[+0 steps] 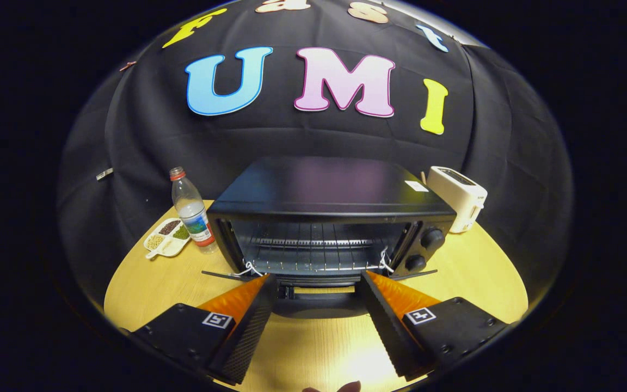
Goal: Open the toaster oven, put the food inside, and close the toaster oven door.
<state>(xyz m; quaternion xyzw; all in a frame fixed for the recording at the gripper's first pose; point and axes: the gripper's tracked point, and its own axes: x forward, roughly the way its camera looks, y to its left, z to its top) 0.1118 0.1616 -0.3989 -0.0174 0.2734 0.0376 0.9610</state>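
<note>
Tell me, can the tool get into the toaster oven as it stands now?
Probably yes: the toaster oven has its door folded down, and the open tool sits just before the rack, with nothing between.

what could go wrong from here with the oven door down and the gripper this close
The open gripper holds nothing and no food shows nearby, so loading may stall. Its fingers flank the lowered door of the toaster oven; pushing forward could knock it. The water bottle stands close beside the oven and might tip.
</note>
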